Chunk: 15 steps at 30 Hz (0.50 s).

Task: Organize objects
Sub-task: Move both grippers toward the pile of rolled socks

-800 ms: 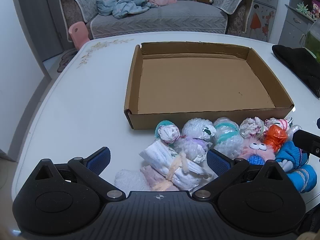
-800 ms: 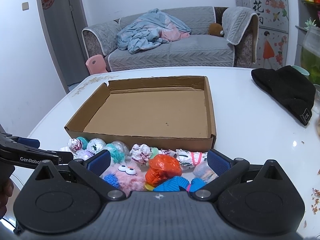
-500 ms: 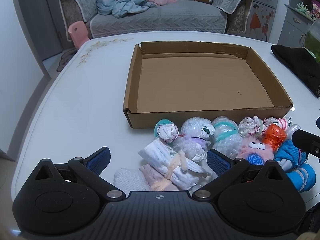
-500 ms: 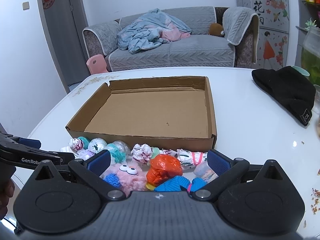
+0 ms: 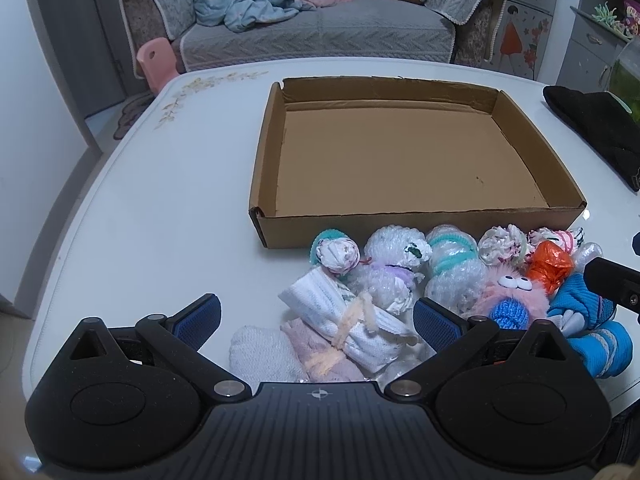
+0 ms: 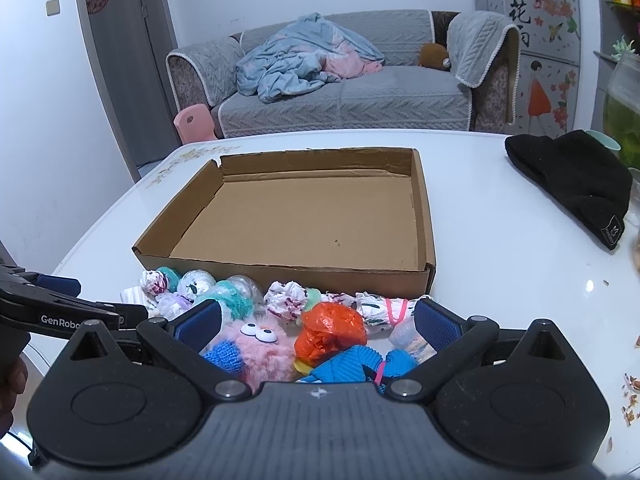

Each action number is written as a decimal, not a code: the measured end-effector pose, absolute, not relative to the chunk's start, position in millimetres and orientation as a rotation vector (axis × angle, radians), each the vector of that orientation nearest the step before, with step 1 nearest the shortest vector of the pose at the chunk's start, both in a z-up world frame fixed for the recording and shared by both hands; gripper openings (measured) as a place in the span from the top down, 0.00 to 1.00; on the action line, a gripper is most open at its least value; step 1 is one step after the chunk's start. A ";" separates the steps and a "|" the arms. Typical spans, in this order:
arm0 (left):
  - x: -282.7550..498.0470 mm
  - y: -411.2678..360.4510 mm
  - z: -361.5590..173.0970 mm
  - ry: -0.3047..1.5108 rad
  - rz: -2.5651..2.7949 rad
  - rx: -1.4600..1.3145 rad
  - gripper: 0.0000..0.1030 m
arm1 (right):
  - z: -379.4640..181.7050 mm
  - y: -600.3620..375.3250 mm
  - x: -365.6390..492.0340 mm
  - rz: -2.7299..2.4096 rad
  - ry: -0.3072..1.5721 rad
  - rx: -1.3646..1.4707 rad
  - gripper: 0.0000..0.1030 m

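An empty shallow cardboard box (image 5: 272, 152) (image 6: 424, 216) lies on the white table. In front of it sits a pile of small bundles: a white cloth roll tied with a peach string (image 5: 352, 320), bubble-wrap balls (image 5: 396, 252), a pink fuzzy toy with eyes (image 5: 512, 292) (image 6: 260, 344), an orange plastic wad (image 5: 548, 264) (image 6: 328, 332) and blue knit socks (image 5: 600, 344) (image 6: 352, 368). My left gripper (image 5: 316, 320) is open above the cloth roll. My right gripper (image 6: 318, 326) is open above the pink toy and orange wad.
A black knit hat (image 5: 592, 124) (image 6: 572, 180) lies on the table at the right. A glass vessel with green contents (image 6: 624, 112) stands behind it. Crumbs (image 6: 628, 396) lie at the right table edge. A grey sofa (image 6: 340, 92) stands beyond the table.
Both grippers have shifted only slightly; the box and pile sit a little lower in the views. Nothing was grasped or released.
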<state>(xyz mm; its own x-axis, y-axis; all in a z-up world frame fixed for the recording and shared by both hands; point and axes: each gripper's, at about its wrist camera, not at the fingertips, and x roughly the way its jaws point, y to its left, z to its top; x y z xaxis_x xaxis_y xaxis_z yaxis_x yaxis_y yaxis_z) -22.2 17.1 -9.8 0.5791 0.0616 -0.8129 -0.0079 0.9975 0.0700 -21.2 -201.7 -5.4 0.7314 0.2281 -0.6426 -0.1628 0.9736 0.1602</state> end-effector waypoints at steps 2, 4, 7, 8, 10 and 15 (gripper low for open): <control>-22.8 17.7 -9.9 0.951 0.041 0.060 0.01 | -5.2 -202.0 -21.4 0.215 0.720 0.095 0.00; -23.0 18.7 -10.7 0.954 0.045 0.059 0.01 | -4.7 -202.8 -21.7 0.213 0.717 0.097 0.00; -23.8 20.5 -11.7 0.958 0.049 0.051 0.01 | -4.7 -203.1 -21.5 0.212 0.717 0.099 0.00; -24.6 20.5 -11.8 0.959 0.048 0.052 0.01 | -4.5 -203.2 -21.3 0.211 0.717 0.097 0.00; -26.7 21.7 -11.6 0.957 0.049 0.058 0.01 | -4.9 -202.8 -22.2 0.212 0.719 0.094 0.00; -39.1 38.0 -16.5 0.949 0.078 0.055 0.01 | -9.3 -212.9 -37.3 0.213 0.701 0.095 0.00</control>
<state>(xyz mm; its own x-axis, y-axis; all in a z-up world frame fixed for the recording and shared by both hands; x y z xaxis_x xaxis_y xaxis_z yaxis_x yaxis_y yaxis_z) -39.1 38.0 -16.5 0.5796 0.0905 -0.8098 -0.0420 0.9958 0.0812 -37.3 -212.9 -9.3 0.7433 0.2259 -0.6296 -0.1622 0.9740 0.1580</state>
